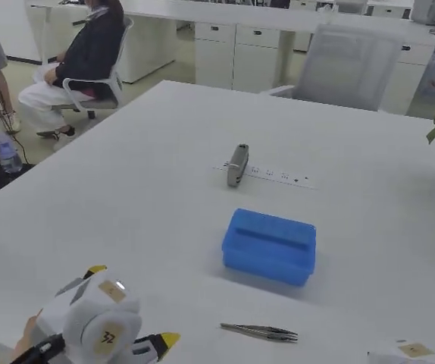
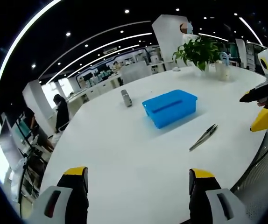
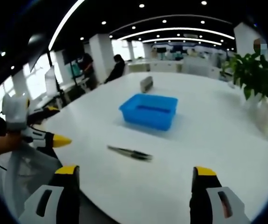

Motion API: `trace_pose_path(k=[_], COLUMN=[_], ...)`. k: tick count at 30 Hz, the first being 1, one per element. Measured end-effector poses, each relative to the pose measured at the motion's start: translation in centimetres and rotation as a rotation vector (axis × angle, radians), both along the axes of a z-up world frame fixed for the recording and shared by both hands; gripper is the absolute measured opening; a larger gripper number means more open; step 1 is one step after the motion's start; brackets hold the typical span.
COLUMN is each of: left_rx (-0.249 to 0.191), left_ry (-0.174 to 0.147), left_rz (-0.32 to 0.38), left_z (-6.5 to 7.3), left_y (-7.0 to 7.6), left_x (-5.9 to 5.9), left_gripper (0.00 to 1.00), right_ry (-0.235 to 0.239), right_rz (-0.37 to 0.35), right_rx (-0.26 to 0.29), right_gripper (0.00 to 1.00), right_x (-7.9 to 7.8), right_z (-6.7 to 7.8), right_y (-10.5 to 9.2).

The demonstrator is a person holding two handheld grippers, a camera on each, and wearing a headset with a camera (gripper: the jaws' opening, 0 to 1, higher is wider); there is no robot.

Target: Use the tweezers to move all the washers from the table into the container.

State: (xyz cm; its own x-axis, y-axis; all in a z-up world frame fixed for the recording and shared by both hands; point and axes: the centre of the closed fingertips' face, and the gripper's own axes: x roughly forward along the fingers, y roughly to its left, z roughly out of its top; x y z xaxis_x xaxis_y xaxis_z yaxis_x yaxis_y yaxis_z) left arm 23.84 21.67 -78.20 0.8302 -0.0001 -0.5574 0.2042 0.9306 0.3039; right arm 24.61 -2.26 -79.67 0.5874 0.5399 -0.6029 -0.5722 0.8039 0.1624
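Observation:
A blue open container (image 1: 269, 246) sits mid-table, also in the left gripper view (image 2: 170, 107) and the right gripper view (image 3: 149, 110). Metal tweezers (image 1: 259, 331) lie flat on the table in front of it, untouched (image 2: 203, 136) (image 3: 129, 152). A row of tiny washers (image 1: 272, 174) lies beyond the container, beside a small grey block (image 1: 237, 164). My left gripper (image 1: 132, 303) hovers at the near left edge, jaws open and empty (image 2: 138, 175). My right gripper (image 3: 136, 171) is open and empty too, short of the tweezers; its white body (image 1: 403, 351) shows at the near right.
A potted plant (image 3: 253, 74) stands at the table's right end. An office chair (image 1: 346, 68) faces the far side. A seated person (image 1: 89, 53) is off to the back left. White table (image 1: 126, 197) surface spreads around the container.

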Motion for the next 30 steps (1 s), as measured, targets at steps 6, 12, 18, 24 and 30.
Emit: trace_pose_path(k=[6,12,18,24,30], left_rx=[0.052,0.084,0.052,0.031,0.025], left_ry=[0.027,0.043,0.023,0.018,-0.007], left_rz=[0.000,-0.005,-0.019,-0.045,-0.044], left_z=[-0.5,-0.7,-0.4,-0.3,0.2], left_y=[0.2,0.3,-0.2,-0.8,-0.8], left_x=[-0.1,-0.2,-0.2,-0.1,-0.1], left_gripper=[0.91,0.91,0.91,0.92,0.92], right_ry=[0.055,0.062,0.026,-0.009,-0.039], right_rz=[-0.019,-0.031,-0.053,-0.121,-0.141], right_rx=[0.045,0.057,0.037,0.019,0.035], right_gripper=[0.99,0.99,0.99,0.99,0.99], right_x=[-0.2,-0.1,0.5,1.5,1.6], right_z=[-0.3,-0.3,-0.1,0.3,1.3], right_y=[-0.3,-0.4,-0.8,-2.3,-2.3])
